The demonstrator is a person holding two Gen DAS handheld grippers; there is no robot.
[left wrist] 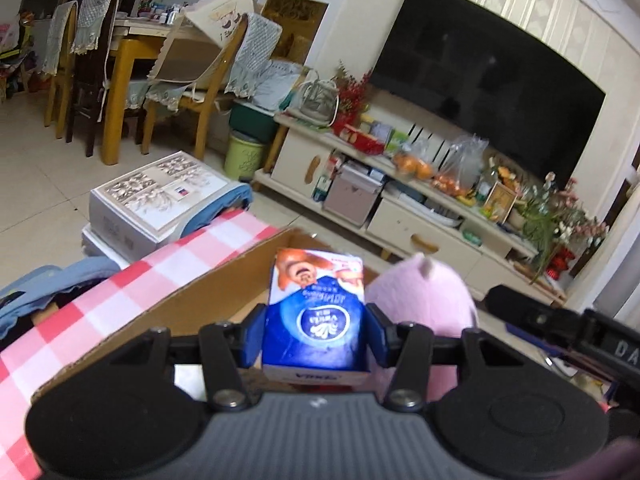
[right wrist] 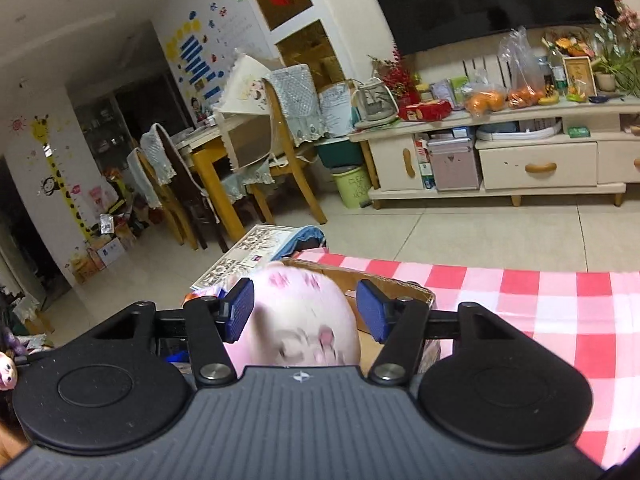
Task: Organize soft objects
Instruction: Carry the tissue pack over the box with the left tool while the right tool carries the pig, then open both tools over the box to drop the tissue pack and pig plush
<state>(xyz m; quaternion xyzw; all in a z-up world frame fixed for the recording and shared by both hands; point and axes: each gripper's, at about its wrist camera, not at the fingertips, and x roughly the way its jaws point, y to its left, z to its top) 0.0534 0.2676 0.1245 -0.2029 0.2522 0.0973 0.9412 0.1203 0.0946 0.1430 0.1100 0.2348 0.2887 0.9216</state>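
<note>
Left gripper [left wrist: 316, 330]: jaws clenched on a blue tissue pack [left wrist: 316, 316], blue pads pressed against both side faces. Pack held upright above the open cardboard box [left wrist: 208, 300], long axis running away from the camera, far end topped by a brown cartoon figure. Printed label on the pack upside down and too blurred to read. Just right of the pack, touching the right pad: rounded back of a pink plush toy [left wrist: 424, 292], one small pale nub pointing up. Only in the left wrist view: the pack's label face, and a black bar at far right bearing the letters "DA".

Right gripper [right wrist: 306, 310]: jaws released, pads spread either side of the pink plush toy [right wrist: 300, 316], left pad just beside it, right pad clear of it. Toy lying over the cardboard box [right wrist: 396, 288], blurred, pink markings on top and a snout-like patch toward the camera; long axis cannot be told. Only in the right wrist view: the toy's marked side, and the wide spread of red-and-white checked cloth [right wrist: 540, 320] over the desk to the right of the box.

Beyond the desk: patterned white cartons on the floor, dining chairs, a cream TV cabinet [right wrist: 536, 164] carrying bagged oranges, a dark television [left wrist: 488, 80] above.
</note>
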